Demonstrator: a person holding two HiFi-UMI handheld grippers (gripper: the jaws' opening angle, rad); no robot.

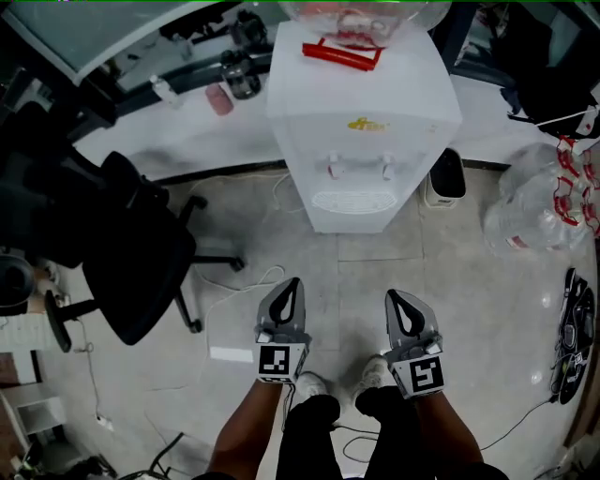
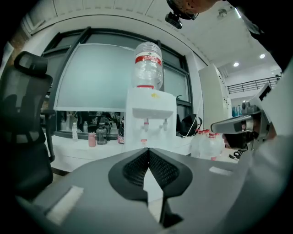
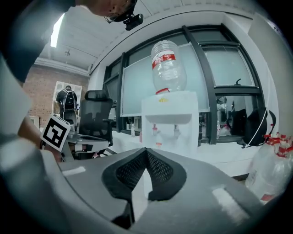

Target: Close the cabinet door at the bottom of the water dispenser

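White plastic marks the water dispenser [image 1: 361,122], which in the head view stands ahead of the fingers [image 1: 272,314] of the left gripper [image 1: 292,287] and the right gripper [image 1: 395,300], backed by a white desk [image 1: 178,141]. A black office chair [image 1: 136,248] sits left of the fingers and clear spare bottles [image 1: 534,211] lie to their right. Bare tiled floor [image 1: 356,272] separates the fingers from the dispenser. From this steep angle the cabinet door is hidden, and the frame cuts off the bottle [image 1: 375,11] on top.

In the left gripper view, the dispenser stands straight beyond the fingers with its lower part hidden behind the gripper body. These fingers meet at their tips with nothing between them.

In the right gripper view, the dispenser again stands beyond the fingers, the chair to their left and the lower cabinet blocked from sight. These fingers are likewise closed and empty.
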